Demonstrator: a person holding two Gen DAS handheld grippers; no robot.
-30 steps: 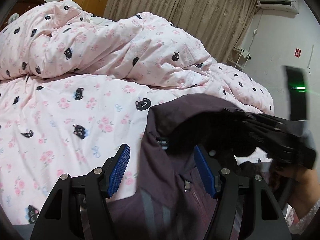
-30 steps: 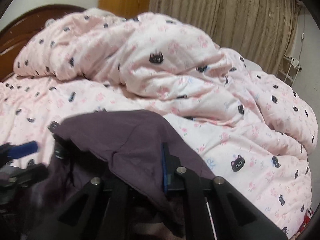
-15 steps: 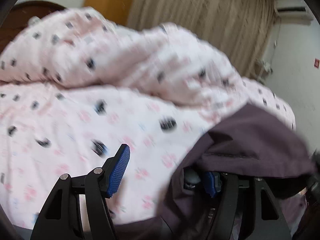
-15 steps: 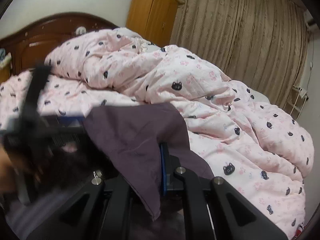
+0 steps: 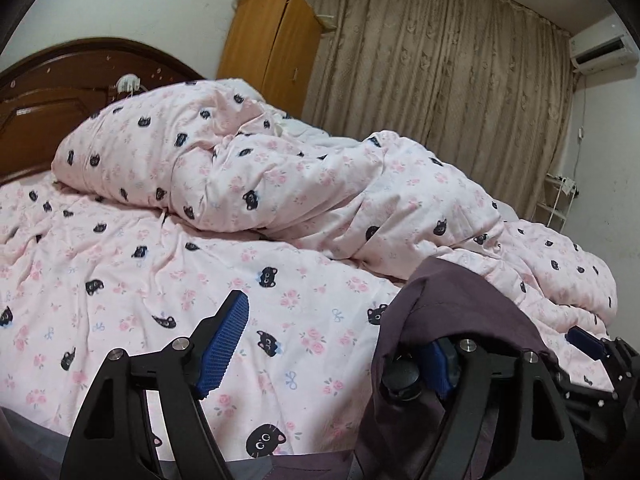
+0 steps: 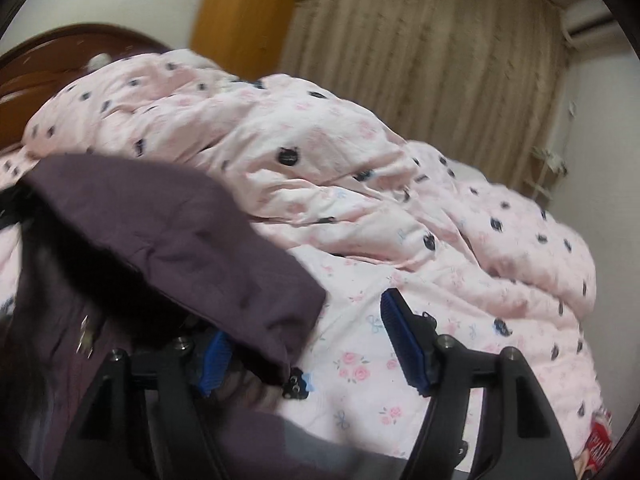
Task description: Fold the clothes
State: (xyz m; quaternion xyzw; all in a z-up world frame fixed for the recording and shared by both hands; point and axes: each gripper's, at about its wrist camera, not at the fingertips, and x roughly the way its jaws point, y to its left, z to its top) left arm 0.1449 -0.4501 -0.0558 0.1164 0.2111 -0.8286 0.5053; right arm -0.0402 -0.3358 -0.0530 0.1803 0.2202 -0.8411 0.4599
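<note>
While the purple jacket (image 5: 460, 320) sat bunched on the pink duvet (image 5: 168, 272), both grippers were spread wide, neither one pinching cloth. In the left wrist view, the left gripper (image 5: 340, 344) had its left finger (image 5: 224, 336) out in the clear above the cat-print duvet, and its right finger (image 5: 438, 364) was tucked under a draped fold of the jacket, blue pad just peeking out. Fabric lay over that finger, not between the two. Off at the right edge of that view, the tip of the right gripper (image 5: 588, 344) showed, dark with a blue pad, just beside the jacket.

Over in the right wrist view, blurred, the right gripper (image 6: 308, 344) was the mirror of it: right finger (image 6: 404, 344) free above the duvet, left finger (image 6: 214, 354) under the jacket's overhanging edge. A zip pull (image 6: 86, 336) glinted on the jacket at lower left. The jacket lay between the two grippers, near the front edge of the bed, with a grey strip (image 6: 320, 440) along the bottom of the view.

Behind it all, the duvet was heaped in a big rumpled mound (image 5: 280, 184), with a dark wooden headboard (image 5: 60, 92), an orange wardrobe (image 5: 272, 44) and beige curtains (image 5: 440, 80) at the back.
</note>
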